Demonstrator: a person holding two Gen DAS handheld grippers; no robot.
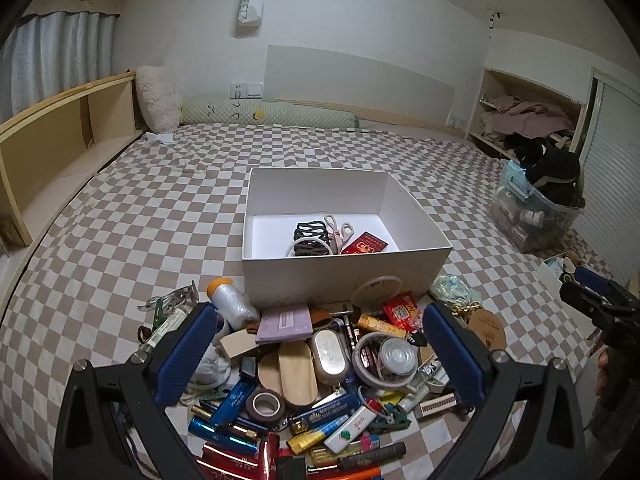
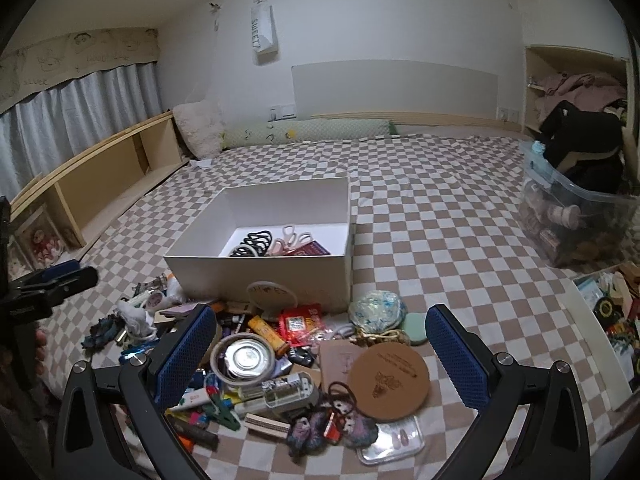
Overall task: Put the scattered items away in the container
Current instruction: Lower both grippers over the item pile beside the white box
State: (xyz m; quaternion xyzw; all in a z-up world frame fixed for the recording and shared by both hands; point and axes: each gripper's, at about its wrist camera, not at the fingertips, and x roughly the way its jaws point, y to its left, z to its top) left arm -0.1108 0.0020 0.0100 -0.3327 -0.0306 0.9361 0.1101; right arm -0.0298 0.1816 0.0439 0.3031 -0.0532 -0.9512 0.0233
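A white open box (image 1: 344, 280) stands on the checkered bed; it also shows in the right wrist view (image 2: 264, 276). Inside lie black hair clips (image 1: 310, 236), pink scissors (image 1: 338, 232) and a red packet (image 1: 366, 245). A heap of small items lies in front of it: a tape roll (image 1: 265, 402), a silver tin (image 1: 329, 354), a purple card (image 1: 285, 323). My left gripper (image 1: 320, 356) is open and empty over the heap. My right gripper (image 2: 320, 354) is open and empty above a round cork coaster (image 2: 389, 378) and a clear tape ring (image 2: 244, 360).
A clear bin (image 2: 576, 220) full of bottles stands at the bed's right side, with an open white box (image 2: 596, 332) of items nearer. A wooden shelf (image 1: 60, 148) runs along the left. Pillows (image 1: 272, 114) lie at the headboard.
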